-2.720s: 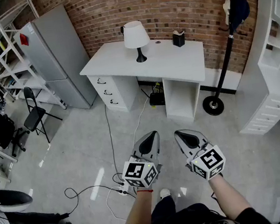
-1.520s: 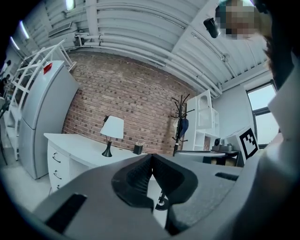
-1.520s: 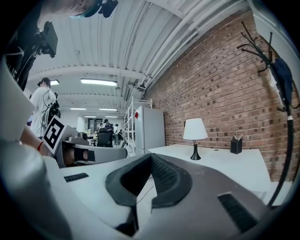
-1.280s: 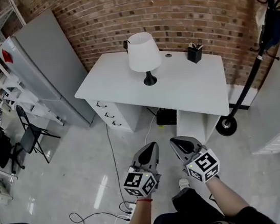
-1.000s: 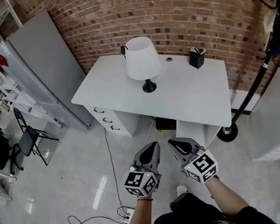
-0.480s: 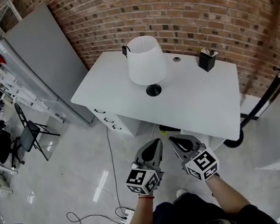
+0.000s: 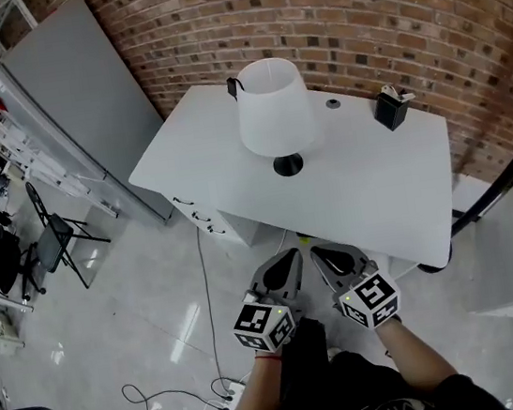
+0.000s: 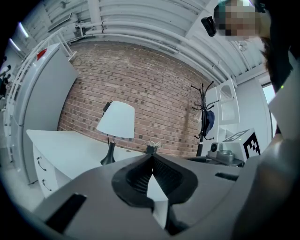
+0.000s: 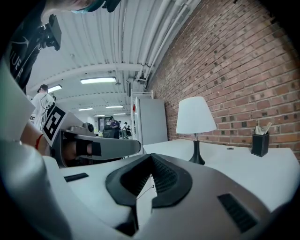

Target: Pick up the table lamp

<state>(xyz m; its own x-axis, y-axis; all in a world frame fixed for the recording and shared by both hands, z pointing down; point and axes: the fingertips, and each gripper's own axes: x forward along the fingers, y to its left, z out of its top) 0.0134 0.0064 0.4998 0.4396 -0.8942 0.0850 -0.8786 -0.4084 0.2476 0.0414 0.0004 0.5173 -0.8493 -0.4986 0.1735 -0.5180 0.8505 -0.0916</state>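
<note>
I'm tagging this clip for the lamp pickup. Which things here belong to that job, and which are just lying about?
Job: table lamp, white desk under it, left gripper, right gripper, both shut, empty.
Lying about: black holder, grey fridge, folding chair, floor cable.

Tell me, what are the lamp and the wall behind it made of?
The lampshade looks like matte white cloth or paper; it is smooth and shows no shine. Its stand is black and smooth, maybe metal or plastic. The wall is rough red-brown brick with pale mortar lines.
</note>
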